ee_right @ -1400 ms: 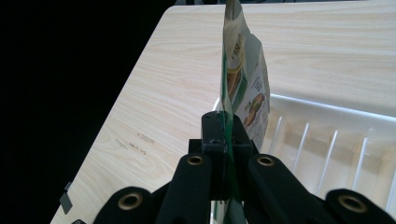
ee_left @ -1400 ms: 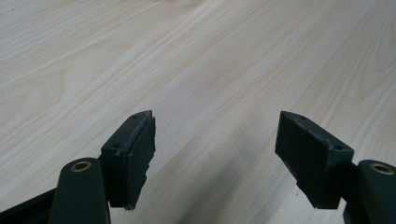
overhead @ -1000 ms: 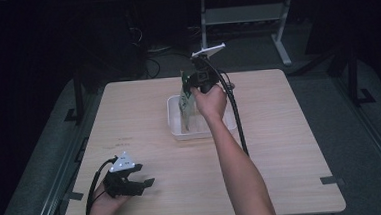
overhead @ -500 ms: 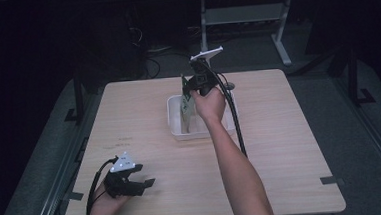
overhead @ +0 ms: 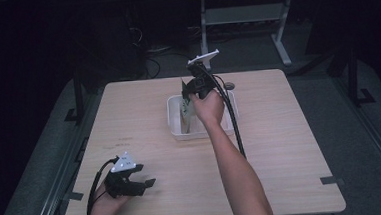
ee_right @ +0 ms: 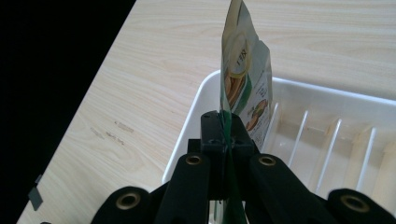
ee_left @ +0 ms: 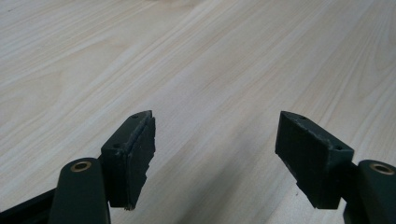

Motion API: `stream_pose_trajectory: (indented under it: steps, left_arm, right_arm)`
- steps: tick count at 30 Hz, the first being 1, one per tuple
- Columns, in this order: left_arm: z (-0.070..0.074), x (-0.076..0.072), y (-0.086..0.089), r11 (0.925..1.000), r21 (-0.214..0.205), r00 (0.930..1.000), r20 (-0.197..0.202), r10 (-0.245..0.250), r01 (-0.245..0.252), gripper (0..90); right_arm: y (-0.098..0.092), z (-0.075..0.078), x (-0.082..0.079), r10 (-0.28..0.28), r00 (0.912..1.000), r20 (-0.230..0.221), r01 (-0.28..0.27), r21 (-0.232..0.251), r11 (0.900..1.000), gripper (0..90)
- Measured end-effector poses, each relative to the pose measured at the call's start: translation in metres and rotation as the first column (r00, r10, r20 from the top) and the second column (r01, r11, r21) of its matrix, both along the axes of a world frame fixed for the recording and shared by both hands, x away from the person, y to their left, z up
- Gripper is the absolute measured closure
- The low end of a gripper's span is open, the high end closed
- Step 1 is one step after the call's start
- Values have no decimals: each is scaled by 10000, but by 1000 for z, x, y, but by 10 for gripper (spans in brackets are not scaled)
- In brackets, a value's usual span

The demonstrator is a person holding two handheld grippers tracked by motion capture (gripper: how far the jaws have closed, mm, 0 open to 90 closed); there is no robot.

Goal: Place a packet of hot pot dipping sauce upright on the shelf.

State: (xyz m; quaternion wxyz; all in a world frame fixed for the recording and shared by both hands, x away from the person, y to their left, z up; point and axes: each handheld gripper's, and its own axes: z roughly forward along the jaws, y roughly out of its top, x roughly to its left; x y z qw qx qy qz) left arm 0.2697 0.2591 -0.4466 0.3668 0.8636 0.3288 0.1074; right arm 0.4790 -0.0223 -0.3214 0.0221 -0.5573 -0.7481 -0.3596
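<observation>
While its jaws pinch tight on one edge, the right gripper holds a single printed pouch, long axis running straight away from the jaws, flat faces turned sideways. Just beyond and below the gripper sits one white slotted bin on the worktop. Well apart, the left gripper rests with jaws wide apart, holding nothing.

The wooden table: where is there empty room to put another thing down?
The light wooden table is bare right of the white slotted plastic tray, out to the right edge, and left of it to the left edge. It is crowded at the tray, where the right gripper holds a green-edged snack pouch. The left gripper rests near the front-left corner.
</observation>
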Motion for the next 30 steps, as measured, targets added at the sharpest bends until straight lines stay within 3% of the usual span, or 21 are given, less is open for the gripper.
stream_pose_trajectory:
  steps: [7, 13, 17, 22, 30]
  left_arm:
    - [0, 0, 0, 10000, -2, 10000, -1, 20, -20, 280]
    - [0, 0, -1, 10000, 17, 10000, -31, -9, 10, 280]
    - [-1, 0, -2, 10000, 24, 10000, -40, -36, 36, 280]
    - [0, 1, -1, 10000, 30, 10000, -31, 2, -2, 280]
    - [-1, 1, -1, 10000, 37, 10000, -28, 19, -19, 280]
  right_arm:
    - [-1, -3, 0, 128, 9998, -137, -132, -284, 9995, 843]
    - [-2, -1, -2, 327, 9993, -171, -329, -156, 9993, 810]
    - [-1, 2, -5, 540, 9985, -36, -541, -668, 9963, 783]
    - [-4, 5, -7, 647, 9979, -50, -649, -854, 9942, 775]
    - [-11, 11, -11, 774, 9970, -24, -774, -652, 9949, 720]
